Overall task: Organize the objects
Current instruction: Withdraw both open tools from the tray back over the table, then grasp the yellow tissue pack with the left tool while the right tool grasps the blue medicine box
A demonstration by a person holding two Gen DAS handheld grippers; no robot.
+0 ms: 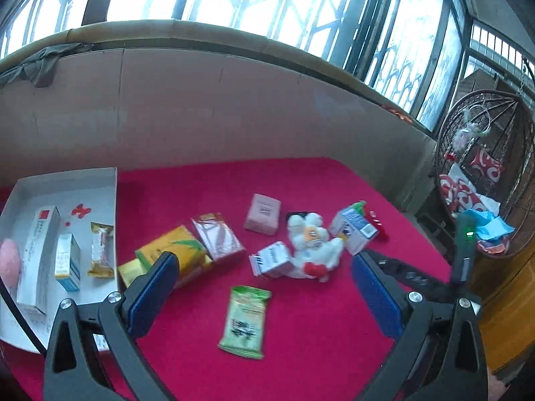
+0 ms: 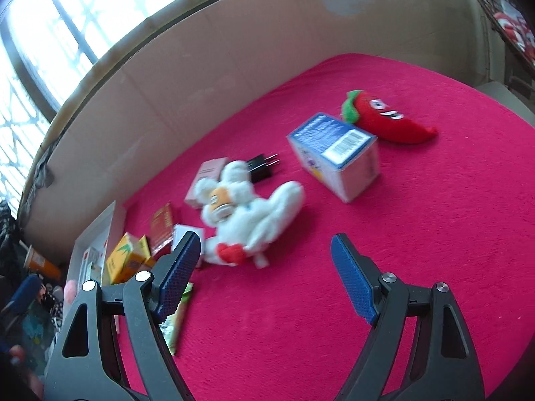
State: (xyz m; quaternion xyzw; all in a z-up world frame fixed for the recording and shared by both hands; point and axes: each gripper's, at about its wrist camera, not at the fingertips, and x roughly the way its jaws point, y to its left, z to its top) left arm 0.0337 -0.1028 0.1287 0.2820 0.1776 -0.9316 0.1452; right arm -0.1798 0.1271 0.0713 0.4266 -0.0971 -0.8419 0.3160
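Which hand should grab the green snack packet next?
Probably left. The green packet lies right between the open left tongs, with the white tray on that side. The open right tongs face the white plush toy instead.

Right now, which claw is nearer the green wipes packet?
Left. The left claw frames the green wipes packet between its open fingers; the right claw has it just outside its left finger.

One word could be read, "Liquid", printed along the long white carton (image 1: 37, 260) in the white tray (image 1: 67, 180). A barcode stood on the blue-topped box (image 2: 334, 153), its digits blurred.
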